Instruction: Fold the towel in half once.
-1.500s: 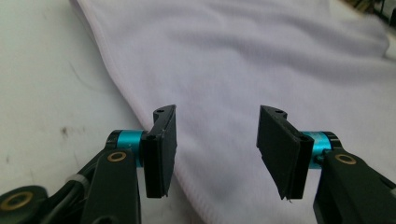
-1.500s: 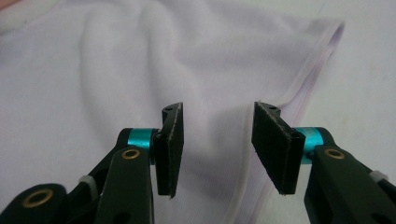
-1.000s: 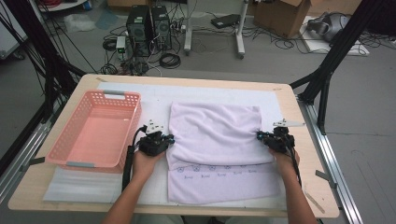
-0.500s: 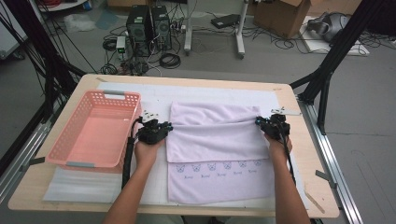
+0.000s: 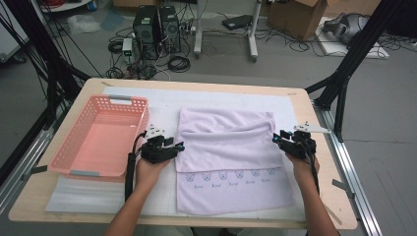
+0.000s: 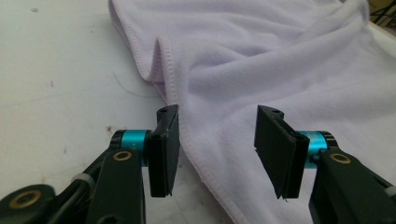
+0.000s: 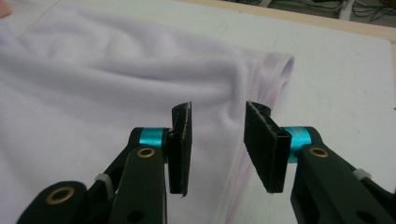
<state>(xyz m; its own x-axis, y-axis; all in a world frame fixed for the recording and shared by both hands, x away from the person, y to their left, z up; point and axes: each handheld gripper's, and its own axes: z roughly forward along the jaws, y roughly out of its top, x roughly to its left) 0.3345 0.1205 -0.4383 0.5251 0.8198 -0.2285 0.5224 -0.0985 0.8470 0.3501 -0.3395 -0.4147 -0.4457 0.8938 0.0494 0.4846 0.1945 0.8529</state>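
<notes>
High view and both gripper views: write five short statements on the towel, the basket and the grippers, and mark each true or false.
1. The lavender towel lies folded, its top layer stopping short of the near edge. True.
2. The pink basket holds a second towel. False: nothing lies in it.
3. The left gripper is clamped on the towel. False: its fingers stand apart above the towel's edge, having just been opening.
4. The right gripper is open over the towel's other side edge. True.
5. The basket stands right of the towel. False: it stands on the left.

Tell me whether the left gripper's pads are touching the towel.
Apart. The left gripper view shows the left gripper, just opened, pads clear of the towel edge between them.
</notes>
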